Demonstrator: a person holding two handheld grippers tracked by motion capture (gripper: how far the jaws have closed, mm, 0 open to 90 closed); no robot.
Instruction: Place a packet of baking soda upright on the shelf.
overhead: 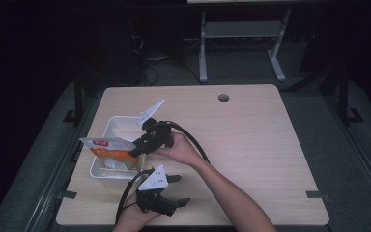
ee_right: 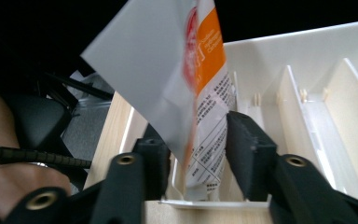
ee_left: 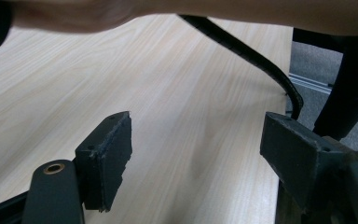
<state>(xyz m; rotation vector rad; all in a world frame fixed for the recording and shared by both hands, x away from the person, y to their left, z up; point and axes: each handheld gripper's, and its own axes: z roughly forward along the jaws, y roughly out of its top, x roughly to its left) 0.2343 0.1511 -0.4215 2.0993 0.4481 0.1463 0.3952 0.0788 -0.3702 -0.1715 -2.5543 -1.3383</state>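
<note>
A white and orange packet [overhead: 107,146] hangs over the near end of a white divided tray [overhead: 118,123] at the table's left. My right gripper [overhead: 136,149] reaches in from the right and is shut on the packet's right end. In the right gripper view the packet [ee_right: 205,93] stands between the two jaws of the right gripper [ee_right: 198,140], with the tray's compartments [ee_right: 307,70] behind it. My left gripper [overhead: 179,189] rests near the front edge, open and holding nothing. The left gripper view has the left gripper [ee_left: 196,140] over bare wood, jaws wide apart.
The person's right forearm [overhead: 222,186] crosses the front middle of the table. The right gripper's cable [ee_left: 251,56] loops over the wood. A round cable hole [overhead: 223,97] sits at the far edge. A grey desk frame [overhead: 241,29] stands on the dark floor behind.
</note>
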